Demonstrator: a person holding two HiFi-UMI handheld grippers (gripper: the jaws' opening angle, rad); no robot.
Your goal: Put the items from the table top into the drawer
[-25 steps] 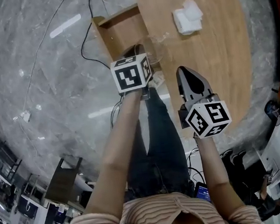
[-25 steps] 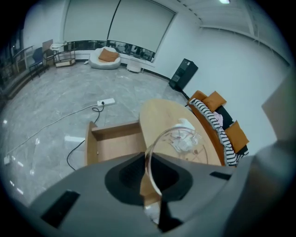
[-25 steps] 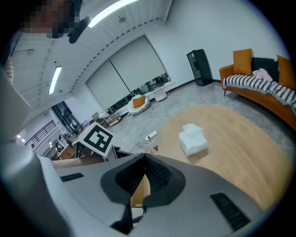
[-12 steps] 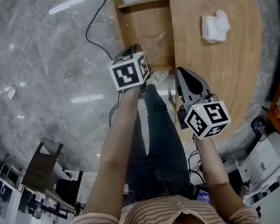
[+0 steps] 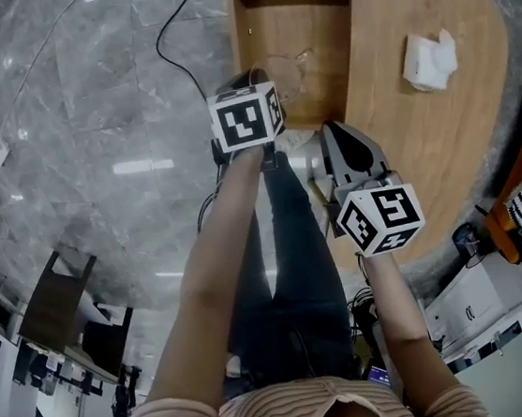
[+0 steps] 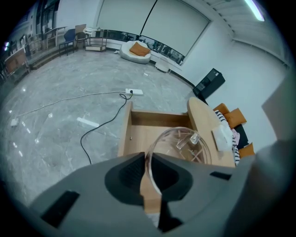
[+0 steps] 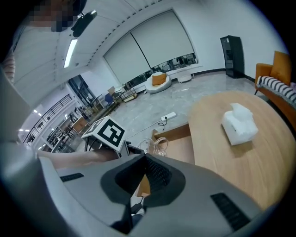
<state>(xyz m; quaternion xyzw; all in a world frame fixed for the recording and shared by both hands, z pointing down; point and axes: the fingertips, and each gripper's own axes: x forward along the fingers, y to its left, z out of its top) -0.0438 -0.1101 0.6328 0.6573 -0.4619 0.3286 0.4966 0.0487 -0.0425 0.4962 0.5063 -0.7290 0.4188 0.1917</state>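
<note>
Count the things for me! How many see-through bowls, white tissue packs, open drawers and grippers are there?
Clear bowl: 1
White tissue pack: 1
Open drawer: 1
Grippers: 2, the left gripper and the right gripper
Total: 5

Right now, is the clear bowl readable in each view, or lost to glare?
Head view: fisheye bends the table edge, lamp glare streaks the floor, clear bowl nearly lost against the drawer. Left gripper view: bowl rim crisp between the jaws, corners dark. Right gripper view: bowl small and faint.
</note>
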